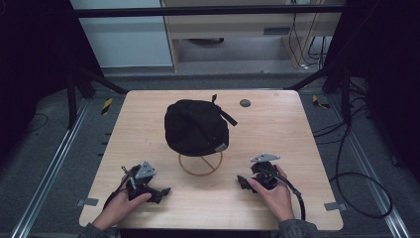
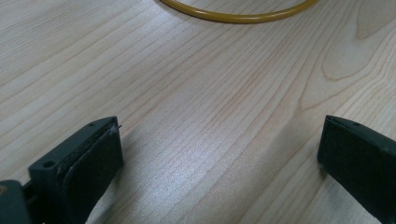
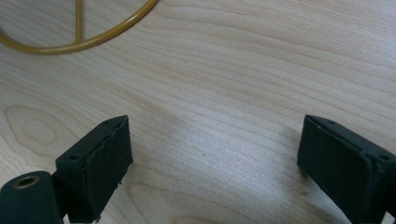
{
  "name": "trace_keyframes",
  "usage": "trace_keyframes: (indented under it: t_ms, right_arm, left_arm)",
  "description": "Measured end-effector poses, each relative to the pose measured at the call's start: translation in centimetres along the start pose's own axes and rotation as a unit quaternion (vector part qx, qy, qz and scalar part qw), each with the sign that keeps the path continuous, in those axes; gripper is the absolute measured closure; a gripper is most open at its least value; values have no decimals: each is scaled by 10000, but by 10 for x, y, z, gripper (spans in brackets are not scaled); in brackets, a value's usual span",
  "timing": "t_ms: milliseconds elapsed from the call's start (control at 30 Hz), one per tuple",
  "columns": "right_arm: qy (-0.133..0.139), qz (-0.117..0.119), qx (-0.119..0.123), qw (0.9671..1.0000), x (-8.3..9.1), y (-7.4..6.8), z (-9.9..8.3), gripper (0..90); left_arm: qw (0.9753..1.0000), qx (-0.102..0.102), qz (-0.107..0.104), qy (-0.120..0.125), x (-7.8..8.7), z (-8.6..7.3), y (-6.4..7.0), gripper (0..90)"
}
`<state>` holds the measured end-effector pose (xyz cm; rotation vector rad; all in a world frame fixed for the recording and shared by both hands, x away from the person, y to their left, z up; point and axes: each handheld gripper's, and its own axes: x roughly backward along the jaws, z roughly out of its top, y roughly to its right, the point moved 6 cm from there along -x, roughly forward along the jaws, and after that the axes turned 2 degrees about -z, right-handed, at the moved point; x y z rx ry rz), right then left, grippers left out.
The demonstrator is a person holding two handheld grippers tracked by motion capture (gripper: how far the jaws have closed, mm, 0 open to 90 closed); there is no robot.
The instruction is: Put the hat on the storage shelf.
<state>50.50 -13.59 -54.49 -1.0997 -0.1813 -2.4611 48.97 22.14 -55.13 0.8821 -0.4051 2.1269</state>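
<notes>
Both hands are resting low on the near part of the table [image 1: 148, 109], 1 gripper each, forearms coming in from the near edge.

Left gripper [image 1: 161, 191]: hand wrapping it from behind, jaws lying close to the wood and pointing inward toward the right gripper. Jaws are standing wide apart, nothing between them, just bare wood in the left gripper view.

Right gripper [image 1: 241, 181]: hand cupping it from behind, jaws pointing inward toward the left gripper. Also spread wide, holding nothing.

Black cap [image 1: 197, 127] is sitting on a yellow wire stand [image 1: 200, 164], ahead of both grippers and roughly midway between them, well clear of either. Cap is lying tilted, long axis running from far-left to near-right; its strap [image 1: 225, 113] is sticking out on the far-right side. Cannot tell where the brim is facing.

The stand's ring base is lying flat on the wood, just ahead of each gripper's jaws, at the top edge of both gripper views.
</notes>
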Motion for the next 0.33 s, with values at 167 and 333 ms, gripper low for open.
trace_keyframes:
  t_ms: [167,333]
  right_arm:
    - [86,-115,106,9998,-2,-3,-2,57]
    - [153,-274,366,9988,-6,-6,-4,24]
  left_arm:
    - [10000,3,1,5,0,0,0,0]
    - [10000,4,1,6,0,0,0,0]
